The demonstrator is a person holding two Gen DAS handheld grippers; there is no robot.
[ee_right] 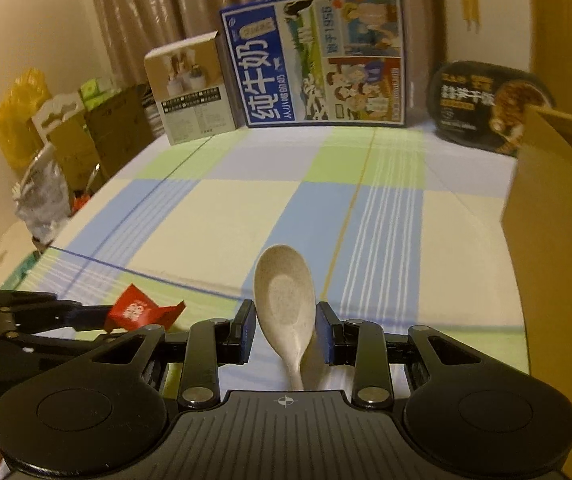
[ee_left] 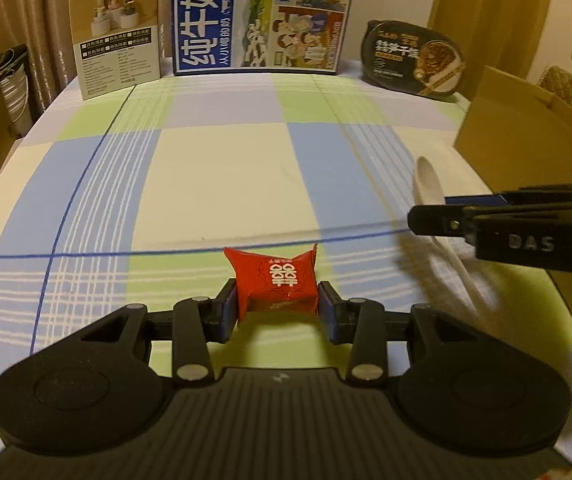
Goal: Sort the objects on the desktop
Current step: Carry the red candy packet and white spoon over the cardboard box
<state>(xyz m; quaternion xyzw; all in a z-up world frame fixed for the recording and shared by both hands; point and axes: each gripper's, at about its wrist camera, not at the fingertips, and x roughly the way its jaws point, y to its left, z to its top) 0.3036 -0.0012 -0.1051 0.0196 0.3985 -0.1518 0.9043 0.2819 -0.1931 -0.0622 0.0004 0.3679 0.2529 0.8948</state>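
Two grasps hold: left tool (ee_left: 277, 312) clenches red candy (ee_left: 276, 280), right tool (ee_right: 285, 334) grips spoon (ee_right: 286, 300); next, likely carry both to cardboard box (ee_right: 558, 220).

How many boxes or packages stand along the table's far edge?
3: small beige box on the left, blue milk carton in the middle, black meal tray on the right. More could be outside the frame.

A red candy packet (ee_left: 277, 282) with white characters sits pinched above the checked cloth; beside it, a speckled beige spoon (ee_right: 286, 306) is held, bowl forward.
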